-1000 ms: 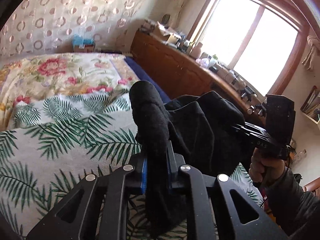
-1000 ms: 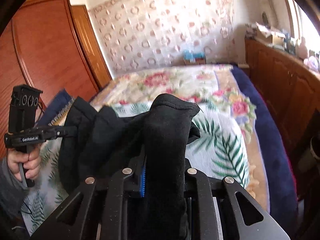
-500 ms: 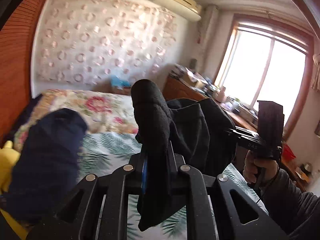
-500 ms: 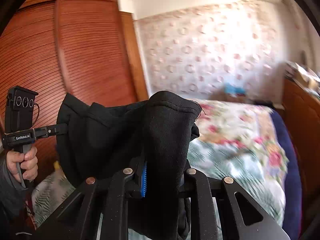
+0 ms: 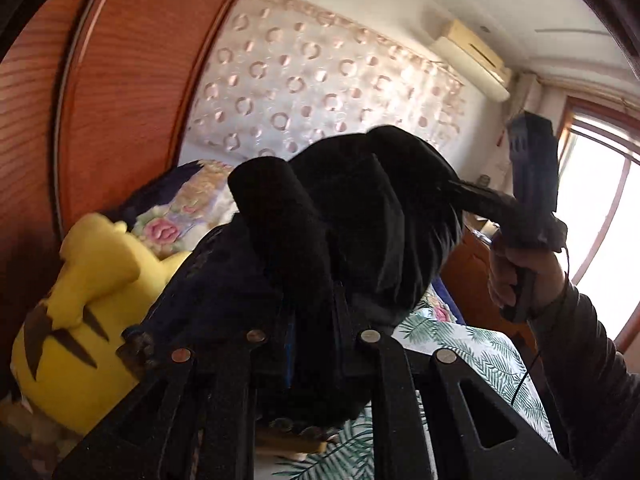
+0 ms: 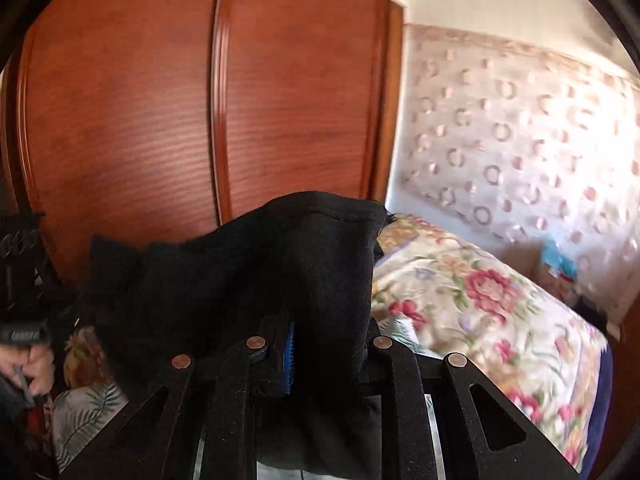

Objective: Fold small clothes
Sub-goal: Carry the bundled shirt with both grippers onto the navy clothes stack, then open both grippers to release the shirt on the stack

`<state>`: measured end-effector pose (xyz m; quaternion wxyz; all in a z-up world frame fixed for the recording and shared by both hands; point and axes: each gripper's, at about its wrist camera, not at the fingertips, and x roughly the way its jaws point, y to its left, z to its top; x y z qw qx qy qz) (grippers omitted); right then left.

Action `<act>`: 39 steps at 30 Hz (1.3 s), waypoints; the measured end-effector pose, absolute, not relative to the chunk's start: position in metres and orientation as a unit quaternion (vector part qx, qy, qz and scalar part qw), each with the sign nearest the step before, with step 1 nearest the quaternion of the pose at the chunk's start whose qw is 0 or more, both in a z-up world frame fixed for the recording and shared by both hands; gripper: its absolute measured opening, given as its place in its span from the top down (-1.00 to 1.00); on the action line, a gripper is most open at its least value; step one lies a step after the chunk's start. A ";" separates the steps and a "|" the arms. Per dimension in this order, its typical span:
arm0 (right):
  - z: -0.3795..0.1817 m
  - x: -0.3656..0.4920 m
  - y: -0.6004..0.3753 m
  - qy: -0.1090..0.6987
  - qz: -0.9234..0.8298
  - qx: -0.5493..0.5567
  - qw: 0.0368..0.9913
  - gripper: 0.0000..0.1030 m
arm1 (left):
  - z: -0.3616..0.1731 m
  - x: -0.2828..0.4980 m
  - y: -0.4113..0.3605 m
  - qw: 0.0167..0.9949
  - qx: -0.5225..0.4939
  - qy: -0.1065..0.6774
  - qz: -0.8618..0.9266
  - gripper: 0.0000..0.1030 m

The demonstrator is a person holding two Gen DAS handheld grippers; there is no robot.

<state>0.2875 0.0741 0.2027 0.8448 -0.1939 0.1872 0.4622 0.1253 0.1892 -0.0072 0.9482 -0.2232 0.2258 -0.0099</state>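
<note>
A black garment (image 5: 360, 220) hangs bunched in the air, held between my two grippers. In the left wrist view my left gripper (image 5: 312, 320) is shut on a rolled edge of it. Farther right in that view, my right gripper (image 5: 450, 184) pinches another edge, with a hand (image 5: 516, 276) around its handle. In the right wrist view my right gripper (image 6: 320, 340) is shut on a hemmed fold of the black garment (image 6: 260, 280), which hides the pads. The garment is off the bed.
A yellow plush toy (image 5: 80, 320) and a dark navy cloth (image 5: 200, 280) lie close at the left, against the wooden wardrobe (image 6: 160, 100). The bed with its floral quilt (image 6: 480, 300) stretches right. A window (image 5: 596, 208) is at the far right.
Both grippers have swung left together with the black garment still held and raised. The views have turned from the bed and window toward the wardrobe and the plush toy.
</note>
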 end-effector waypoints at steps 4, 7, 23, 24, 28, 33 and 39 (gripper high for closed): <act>0.193 0.308 0.130 0.187 0.470 -0.235 0.830 0.63 | -0.024 0.127 0.192 0.944 -0.228 0.238 0.015 0.71; 0.189 0.323 0.162 0.200 0.462 -0.248 0.828 0.59 | -0.036 0.127 0.194 0.941 -0.225 0.253 0.030 0.71; 0.148 0.318 0.149 0.240 0.419 -0.216 0.849 0.16 | -0.039 0.111 0.186 0.944 -0.191 0.262 0.066 0.66; 0.143 0.327 0.154 0.246 0.415 -0.216 0.849 0.16 | -0.039 0.110 0.186 0.945 -0.187 0.261 0.069 0.65; 0.135 0.341 0.163 0.251 0.409 -0.171 0.861 0.14 | -0.034 0.108 0.179 0.950 -0.154 0.259 0.084 0.59; 0.145 0.313 0.155 0.245 0.386 -0.171 0.873 0.13 | -0.027 0.098 0.179 0.956 -0.123 0.244 0.102 0.17; 0.141 0.252 0.099 0.234 0.382 -0.135 0.884 0.13 | -0.012 0.083 0.170 0.965 -0.092 0.227 0.093 -0.56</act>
